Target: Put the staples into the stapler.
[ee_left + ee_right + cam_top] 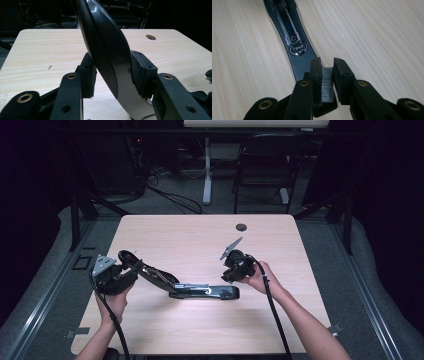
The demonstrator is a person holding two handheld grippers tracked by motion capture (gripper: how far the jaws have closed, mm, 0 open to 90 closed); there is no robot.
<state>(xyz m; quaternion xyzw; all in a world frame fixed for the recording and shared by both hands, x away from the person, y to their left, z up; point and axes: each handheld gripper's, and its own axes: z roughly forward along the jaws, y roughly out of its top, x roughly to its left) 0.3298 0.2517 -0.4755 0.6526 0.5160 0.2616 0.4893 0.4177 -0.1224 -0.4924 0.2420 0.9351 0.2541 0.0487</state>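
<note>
A black stapler (200, 291) lies swung open across the near middle of the wooden table (200, 235). Its curved top arm (107, 45) rises at the left end, and my left gripper (131, 270) is shut on it, pads pressing both sides (112, 68). My right gripper (229, 277) hovers over the right end of the stapler, shut on a short silver strip of staples (327, 85). Just past its jaws (327, 71) lies the stapler's flat arm with a metal track and a round metal plate (293, 40).
A round cable hole (241, 227) sits in the table near its far edge, right of centre. Behind the table stand a dark chair (265, 165) and a white desk leg (207, 175). Cables trail from both grippers toward the near edge.
</note>
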